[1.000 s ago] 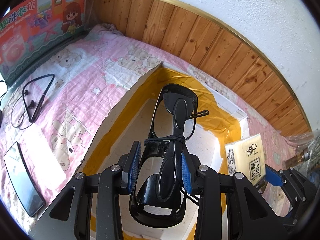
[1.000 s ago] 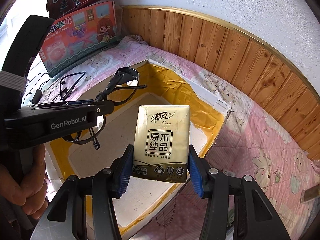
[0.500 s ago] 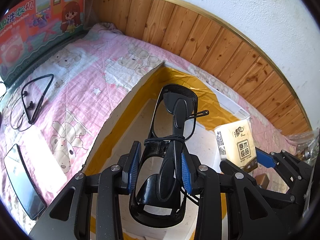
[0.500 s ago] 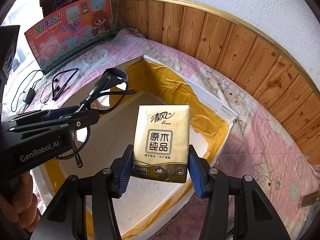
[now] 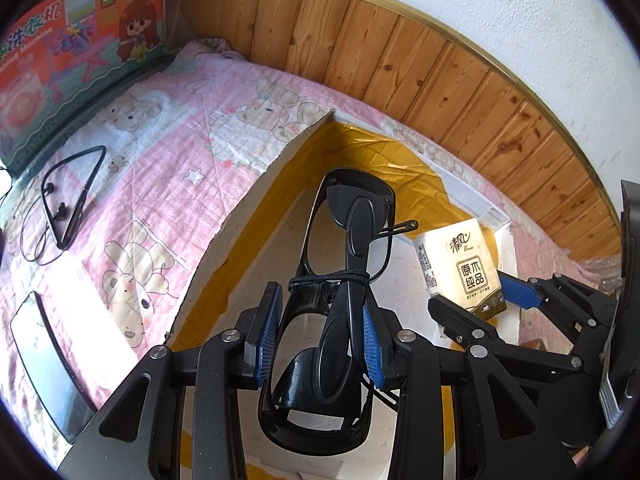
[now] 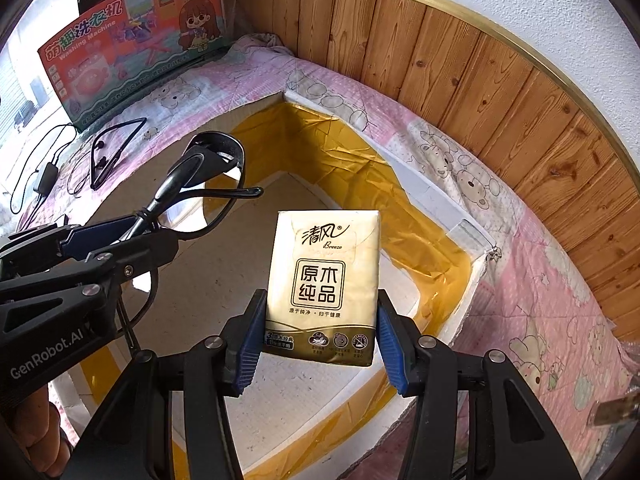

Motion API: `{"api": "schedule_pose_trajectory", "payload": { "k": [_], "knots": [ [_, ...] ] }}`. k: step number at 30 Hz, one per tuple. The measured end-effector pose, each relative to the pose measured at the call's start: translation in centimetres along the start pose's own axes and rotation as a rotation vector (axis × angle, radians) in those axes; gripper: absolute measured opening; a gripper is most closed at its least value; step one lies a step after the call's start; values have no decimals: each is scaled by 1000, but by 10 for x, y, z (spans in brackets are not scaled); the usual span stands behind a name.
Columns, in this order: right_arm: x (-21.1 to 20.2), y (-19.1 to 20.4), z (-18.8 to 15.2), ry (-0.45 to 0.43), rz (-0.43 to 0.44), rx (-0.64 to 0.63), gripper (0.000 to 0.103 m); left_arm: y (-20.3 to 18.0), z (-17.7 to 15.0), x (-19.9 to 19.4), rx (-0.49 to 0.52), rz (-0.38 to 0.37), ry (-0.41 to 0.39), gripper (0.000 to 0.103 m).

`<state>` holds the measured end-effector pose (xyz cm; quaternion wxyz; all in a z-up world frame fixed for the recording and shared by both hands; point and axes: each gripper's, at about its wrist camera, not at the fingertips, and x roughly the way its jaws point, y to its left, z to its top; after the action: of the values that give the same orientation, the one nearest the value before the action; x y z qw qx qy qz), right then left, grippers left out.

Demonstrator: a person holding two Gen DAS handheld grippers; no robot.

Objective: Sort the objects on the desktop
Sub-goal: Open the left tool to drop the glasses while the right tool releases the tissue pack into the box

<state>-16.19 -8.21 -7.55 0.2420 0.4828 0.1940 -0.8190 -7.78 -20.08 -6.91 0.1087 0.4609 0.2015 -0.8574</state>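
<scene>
While claws grip glasses — foam box bare.

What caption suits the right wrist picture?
Right gripper holds tissue pack over foam box; left gripper holds black glasses.

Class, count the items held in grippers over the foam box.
2: black folded glasses in the left gripper; a beige tissue packet in the right gripper. Nothing else appears held.
</scene>
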Motion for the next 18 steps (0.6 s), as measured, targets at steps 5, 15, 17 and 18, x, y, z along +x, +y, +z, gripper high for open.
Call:
{"api": "schedule_pose_trajectory", "payload": {
  "k": [5,15,17,18],
  "knots": [
    [8,-3,5,34,-1,-1,53,-4,-3,7,24,12,33,38],
    [16,-4,10,52,-31,-19,55,-7,-5,14,54,22,77,46],
    [15,-5,10,46,-32,-12,55,-5,-4,11,49,24,76,47],
    [14,-5,9,44,-30,-8,55,-4,-4,10,46,24,75,47]
  ]
}}
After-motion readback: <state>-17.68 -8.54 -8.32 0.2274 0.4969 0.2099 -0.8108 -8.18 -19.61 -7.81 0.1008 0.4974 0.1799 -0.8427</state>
